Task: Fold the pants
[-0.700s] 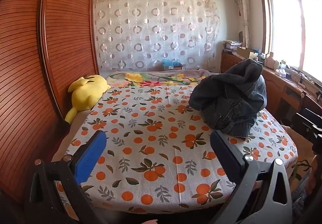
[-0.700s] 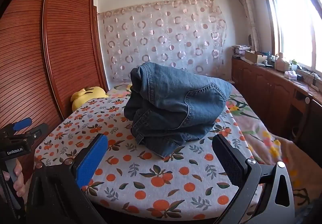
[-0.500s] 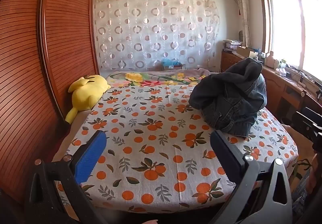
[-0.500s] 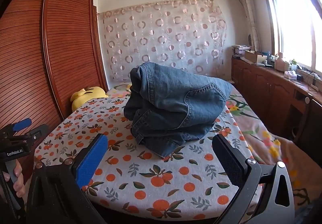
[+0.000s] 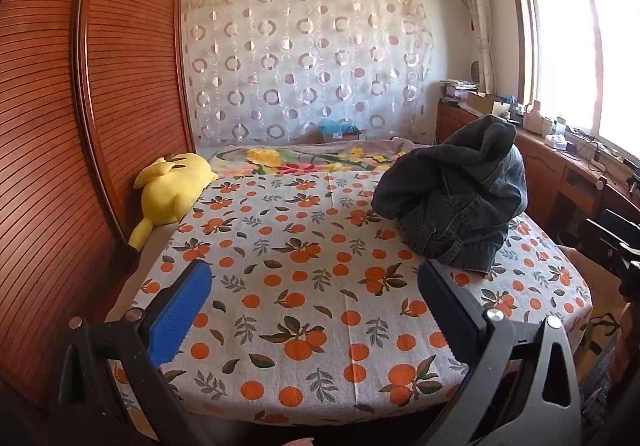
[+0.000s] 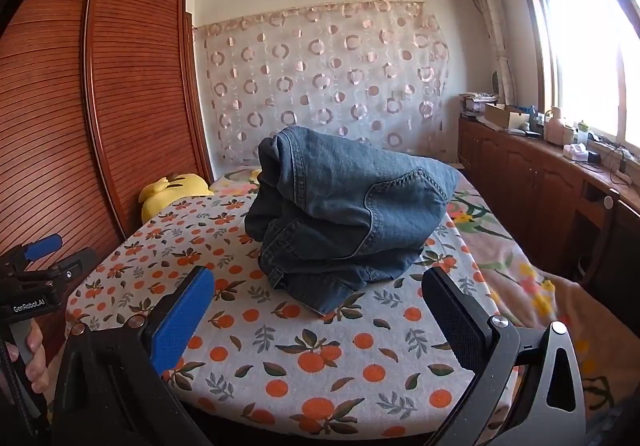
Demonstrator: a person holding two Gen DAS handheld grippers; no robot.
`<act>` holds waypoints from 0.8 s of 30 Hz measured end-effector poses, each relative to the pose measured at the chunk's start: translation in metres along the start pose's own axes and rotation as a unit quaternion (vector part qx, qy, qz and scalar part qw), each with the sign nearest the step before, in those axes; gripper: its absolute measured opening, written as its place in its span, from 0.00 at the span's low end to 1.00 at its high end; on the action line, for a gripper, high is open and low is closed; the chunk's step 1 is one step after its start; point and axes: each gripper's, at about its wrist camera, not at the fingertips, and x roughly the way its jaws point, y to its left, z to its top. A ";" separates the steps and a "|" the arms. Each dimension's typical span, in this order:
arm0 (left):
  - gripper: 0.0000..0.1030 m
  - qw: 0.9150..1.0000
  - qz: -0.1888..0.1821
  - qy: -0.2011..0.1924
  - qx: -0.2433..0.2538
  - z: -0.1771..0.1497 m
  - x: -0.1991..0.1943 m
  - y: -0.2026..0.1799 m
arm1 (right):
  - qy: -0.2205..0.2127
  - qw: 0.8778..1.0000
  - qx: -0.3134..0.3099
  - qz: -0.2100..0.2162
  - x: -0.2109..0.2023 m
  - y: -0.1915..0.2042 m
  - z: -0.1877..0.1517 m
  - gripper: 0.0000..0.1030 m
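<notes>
The jeans point(image 6: 344, 213) lay in a crumpled, rounded heap on the bed point(image 6: 320, 358), ahead of the right gripper point(image 6: 318, 320) and apart from it, roughly in line with the gap between its fingers. That gripper's jaws stood spread wide with nothing between them, and a strip of bare sheet separated the fingertips from the nearest denim edge. From the left gripper point(image 5: 316, 310), also spread wide and empty, the jeans point(image 5: 456, 205) sat further off and to the right, beyond the dark right finger.

The denim was mid-blue, thick and stiff, with pale stitched seams and a curved back pocket facing the right camera; its darker inner side showed in the left view. The sheet was smooth pale cotton printed with oranges and green leaves, and a flowered blanket point(image 5: 304, 159) lay across the far end. One finger of each gripper carried a ribbed blue pad, the other a dark one. A soft yellow plush toy point(image 5: 172, 189) lay against the slatted brown wooden wardrobe point(image 5: 52, 125). A sheer curtain point(image 5: 308, 65) with ring patterns covered the far wall.
</notes>
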 end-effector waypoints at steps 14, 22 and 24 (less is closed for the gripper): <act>1.00 1.000 0.000 -0.003 0.009 0.000 -0.004 -0.005 | -0.003 1.000 0.001 0.001 -0.002 -0.001 0.002 1.00; 1.00 1.000 0.003 -0.005 0.010 -0.001 -0.003 -0.006 | -0.006 1.000 0.001 0.001 -0.003 0.000 0.002 1.00; 1.00 1.000 0.005 -0.004 0.011 -0.001 -0.003 -0.007 | -0.007 1.000 0.001 0.002 -0.003 -0.001 0.002 1.00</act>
